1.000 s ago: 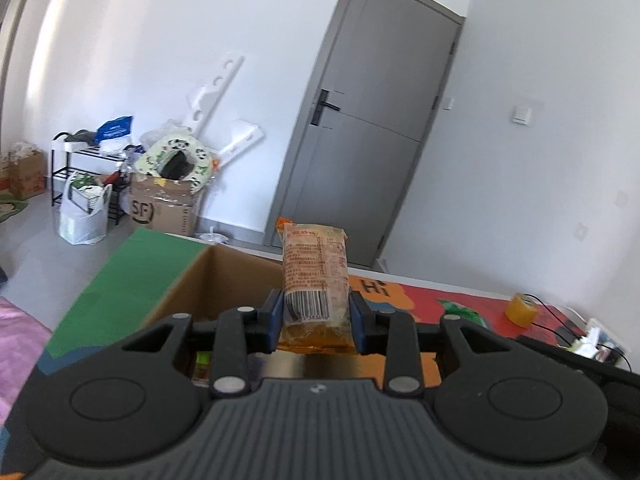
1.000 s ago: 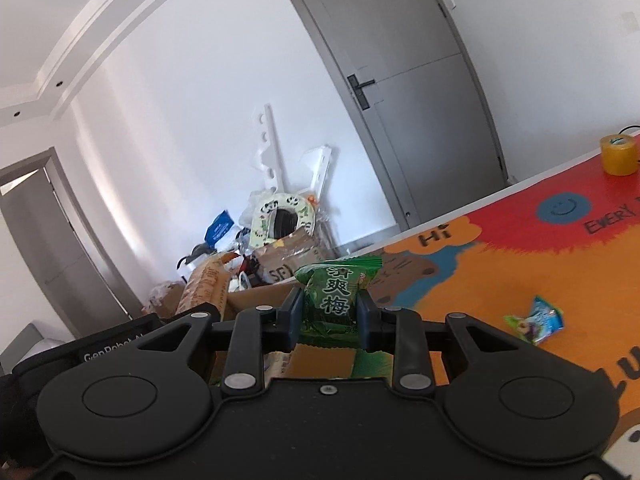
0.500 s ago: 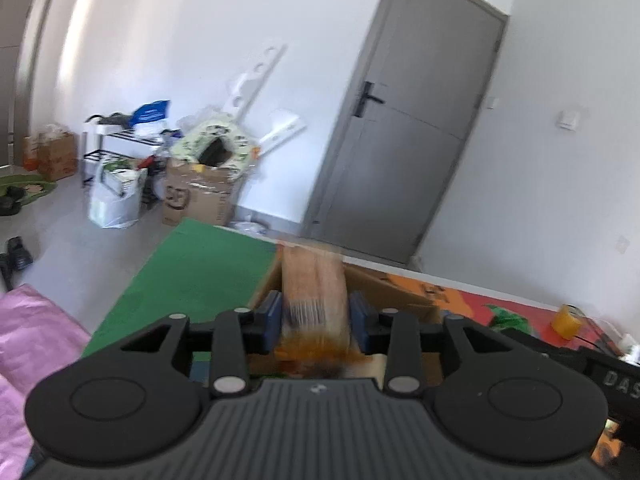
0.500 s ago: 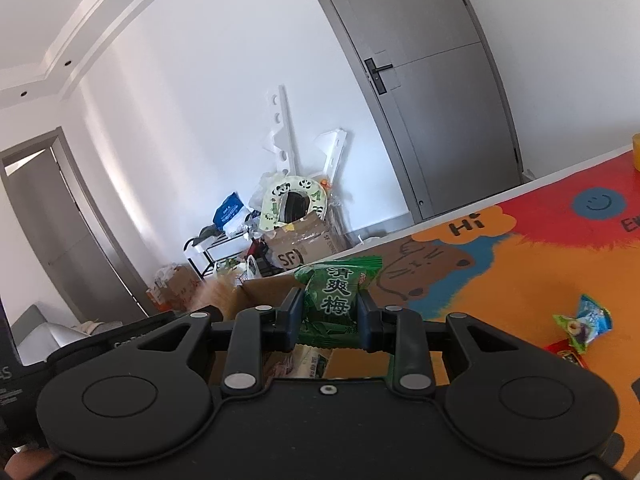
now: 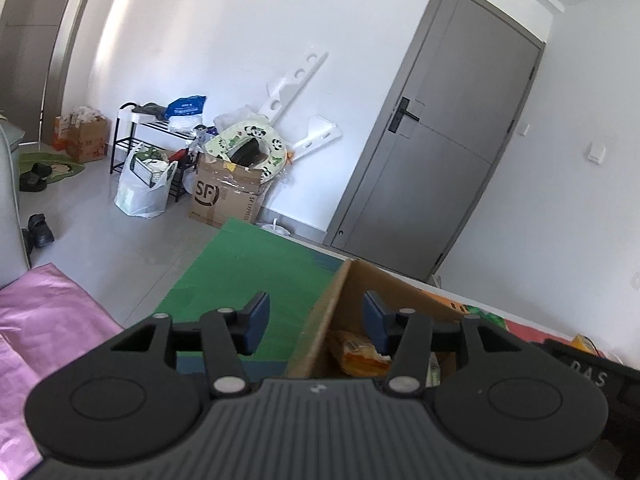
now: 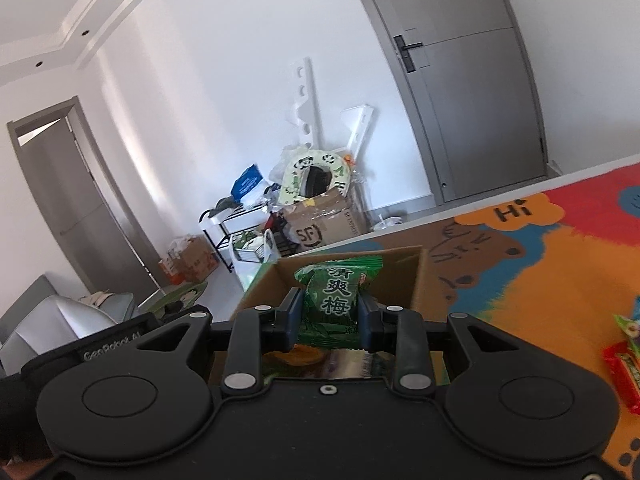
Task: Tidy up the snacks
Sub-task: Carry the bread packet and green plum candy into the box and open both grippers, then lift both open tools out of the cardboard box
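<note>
So our left gripper point(image 5: 316, 322) has its jaws apart with nothing between them; they've just been opening, and the orange snack pack point(image 5: 360, 350) now lies inside the cardboard box point(image 5: 320, 328), just under the right-hand blue pad at about 4 o'clock from the gap. One snack sorted.

Our right gripper point(image 6: 327, 316) is clamped on the green plum packet point(image 6: 334, 300), hovering near the box's point(image 6: 416, 276) open top.

Possible trouble, we reckon: the left gripper straddles the box wall, so pulling back carelessly could hook the edge and drag or tip the box. If we let the green packet go too near the front rim, it may slide off onto the bench point(image 6: 540, 280).

Further out at 3 o'clock, the loose wrapped candies point(image 6: 624, 356) wait near the bench edge; a sweeping elbow could knock them off.
</note>
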The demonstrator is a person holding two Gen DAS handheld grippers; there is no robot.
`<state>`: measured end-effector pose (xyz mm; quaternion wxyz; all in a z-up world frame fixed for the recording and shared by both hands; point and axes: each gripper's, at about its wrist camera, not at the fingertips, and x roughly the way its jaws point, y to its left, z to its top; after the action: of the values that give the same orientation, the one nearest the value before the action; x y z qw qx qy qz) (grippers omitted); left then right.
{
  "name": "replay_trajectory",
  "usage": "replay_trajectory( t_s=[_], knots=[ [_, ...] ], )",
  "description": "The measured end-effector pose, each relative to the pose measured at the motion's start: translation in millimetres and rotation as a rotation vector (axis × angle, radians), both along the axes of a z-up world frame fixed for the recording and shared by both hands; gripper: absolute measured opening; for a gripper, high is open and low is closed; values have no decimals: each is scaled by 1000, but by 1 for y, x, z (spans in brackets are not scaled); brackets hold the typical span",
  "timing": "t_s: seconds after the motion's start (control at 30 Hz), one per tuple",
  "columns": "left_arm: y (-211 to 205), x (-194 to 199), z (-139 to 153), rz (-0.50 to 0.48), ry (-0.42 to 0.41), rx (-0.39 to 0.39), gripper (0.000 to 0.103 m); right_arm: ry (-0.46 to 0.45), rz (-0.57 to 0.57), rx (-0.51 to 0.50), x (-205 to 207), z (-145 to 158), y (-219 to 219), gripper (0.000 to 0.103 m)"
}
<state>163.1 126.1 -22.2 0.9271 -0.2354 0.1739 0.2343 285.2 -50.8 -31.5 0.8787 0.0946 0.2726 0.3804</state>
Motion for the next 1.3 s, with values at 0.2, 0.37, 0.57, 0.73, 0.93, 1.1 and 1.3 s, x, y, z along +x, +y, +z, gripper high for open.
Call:
replay_trajectory(
  t_s=[0.2, 0.37, 0.57, 0.73, 0.93, 1.1, 1.3],
  knots=[
    [5, -9, 2, 24, -5, -5, 58, 21, 47, 10, -5, 1, 13, 41],
    [3, -13, 1, 26, 8, -10, 71, 36, 14, 12, -8, 1, 4, 58],
    [-5, -12, 3, 7, 13, -16, 82, 42, -49, 10, -13, 3, -21, 60],
    [-16, -15, 5, -20, -3, -18, 85, 31, -91, -8, -18, 3, -40, 67],
    [-31, -12, 9, -45, 15, -3, 90, 37, -135, -12, -19, -1, -66, 79],
    [-47, -8, 11, -67, 39, 5, 94, 57, -155, -12, -18, -4, -85, 93],
    [-71, -3, 10, -120, 71, 14, 97, 62, -181, -21, -20, -6, -109, 103]
  ],
)
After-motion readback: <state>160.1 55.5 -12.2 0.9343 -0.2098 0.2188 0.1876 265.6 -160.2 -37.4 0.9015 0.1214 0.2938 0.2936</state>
